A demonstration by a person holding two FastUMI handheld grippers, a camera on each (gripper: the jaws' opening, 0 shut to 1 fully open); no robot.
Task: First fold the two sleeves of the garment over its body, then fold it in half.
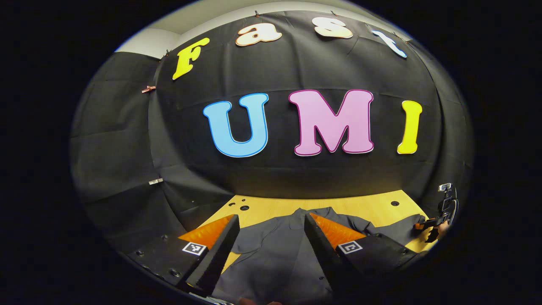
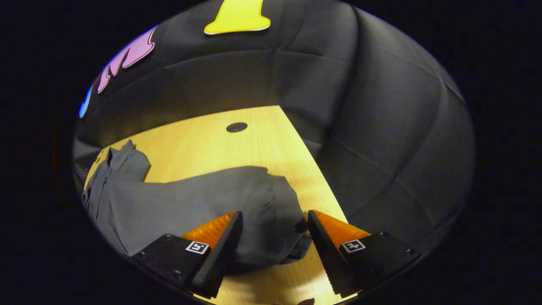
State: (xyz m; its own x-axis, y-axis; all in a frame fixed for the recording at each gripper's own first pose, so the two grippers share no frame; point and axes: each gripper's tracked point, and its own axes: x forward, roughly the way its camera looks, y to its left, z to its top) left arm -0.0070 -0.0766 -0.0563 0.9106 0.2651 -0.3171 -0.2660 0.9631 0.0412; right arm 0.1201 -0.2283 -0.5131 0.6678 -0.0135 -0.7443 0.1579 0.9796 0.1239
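Observation:
A dark grey shirt (image 1: 275,258) lies flat on the wooden table (image 1: 360,205), collar (image 1: 315,210) toward the far wall. My left gripper (image 1: 271,217) hovers open above the shirt's body, its fingers apart on either side of the chest. Far to the right, the other gripper (image 1: 442,214) sits at the end of the outstretched sleeve (image 1: 402,231). In the right gripper view, that sleeve (image 2: 190,199) runs from the shirt's body (image 2: 110,186) to its cuff (image 2: 275,228). The cuff lies between the spread fingers of my right gripper (image 2: 274,213), which is open.
The table (image 2: 203,144) has round holes, one (image 2: 236,127) beyond the sleeve and others (image 1: 244,208) near the far edge. Black cloth walls (image 2: 381,148) close in behind and to the right of the table, near the sleeve's cuff.

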